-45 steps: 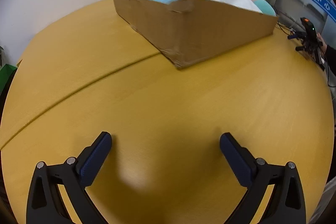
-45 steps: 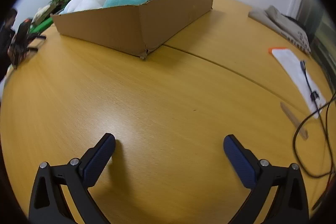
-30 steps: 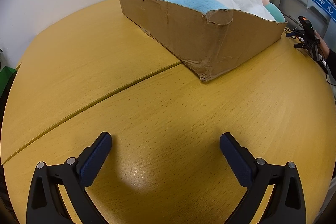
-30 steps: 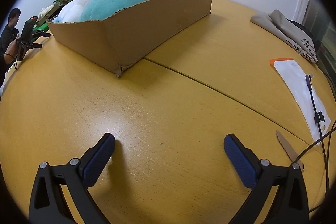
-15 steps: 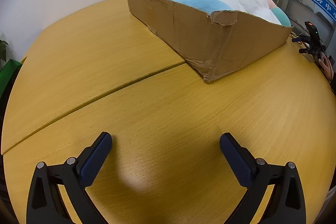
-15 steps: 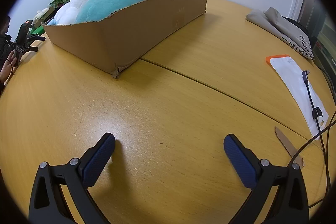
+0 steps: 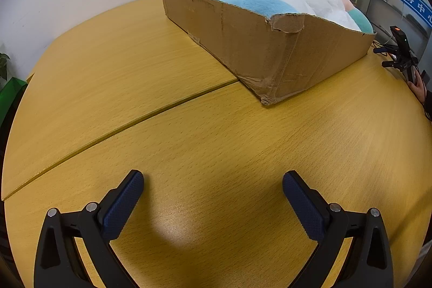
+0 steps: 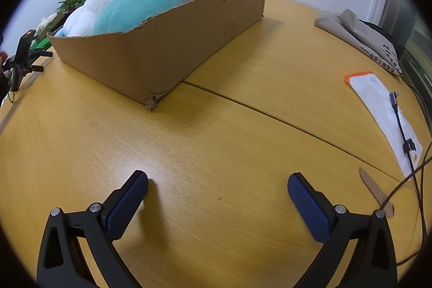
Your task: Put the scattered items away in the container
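We hold left gripper (image 7: pixel 213 189) and right gripper (image 8: pixel 217 189) wide apart, empty. Box (image 7: pixel 270 50) upper centre, heaped with plush (image 8: pixel 135 4); seemingly nothing loose left on table (image 7: pixel 216 131).

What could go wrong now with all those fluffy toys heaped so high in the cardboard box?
1. The soft plush toys bulge well above the rim of the brown cardboard box, so a nudge might tip one back onto the yellow wooden table.
2. The box's near corner looks torn and crumpled; pushing there could split it further.
3. A thin black cable trails beside the right gripper, whose jaws stand wide apart, and it might snag.
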Motion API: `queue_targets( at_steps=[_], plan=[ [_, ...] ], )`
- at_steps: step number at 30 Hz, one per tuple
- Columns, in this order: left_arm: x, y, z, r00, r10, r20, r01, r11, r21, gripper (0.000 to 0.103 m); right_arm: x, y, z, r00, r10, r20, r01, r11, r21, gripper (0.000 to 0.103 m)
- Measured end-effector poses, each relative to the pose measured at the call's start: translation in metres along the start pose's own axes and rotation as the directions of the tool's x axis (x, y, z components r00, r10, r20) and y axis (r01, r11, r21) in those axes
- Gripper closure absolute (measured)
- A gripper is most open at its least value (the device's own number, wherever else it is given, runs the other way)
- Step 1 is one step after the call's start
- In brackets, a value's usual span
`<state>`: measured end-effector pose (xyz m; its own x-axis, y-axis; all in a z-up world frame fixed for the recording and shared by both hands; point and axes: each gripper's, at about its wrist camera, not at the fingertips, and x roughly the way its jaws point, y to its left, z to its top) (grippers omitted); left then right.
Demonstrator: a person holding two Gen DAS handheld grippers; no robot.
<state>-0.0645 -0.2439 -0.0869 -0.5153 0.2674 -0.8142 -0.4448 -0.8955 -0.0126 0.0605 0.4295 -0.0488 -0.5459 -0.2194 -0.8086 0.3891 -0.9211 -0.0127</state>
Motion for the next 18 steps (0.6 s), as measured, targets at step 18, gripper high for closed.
queue_targets(
  at_steps=[18],
  plan=[
    [0.0007,0.0054,-0.0010,1.000,-0.007,0.001,0.007,1.000,0.011,0.000,0.0014,0.0002,0.0005,1.000,0.005,-0.002,-0.005,1.000,-0.003,0.000]
  ],
)
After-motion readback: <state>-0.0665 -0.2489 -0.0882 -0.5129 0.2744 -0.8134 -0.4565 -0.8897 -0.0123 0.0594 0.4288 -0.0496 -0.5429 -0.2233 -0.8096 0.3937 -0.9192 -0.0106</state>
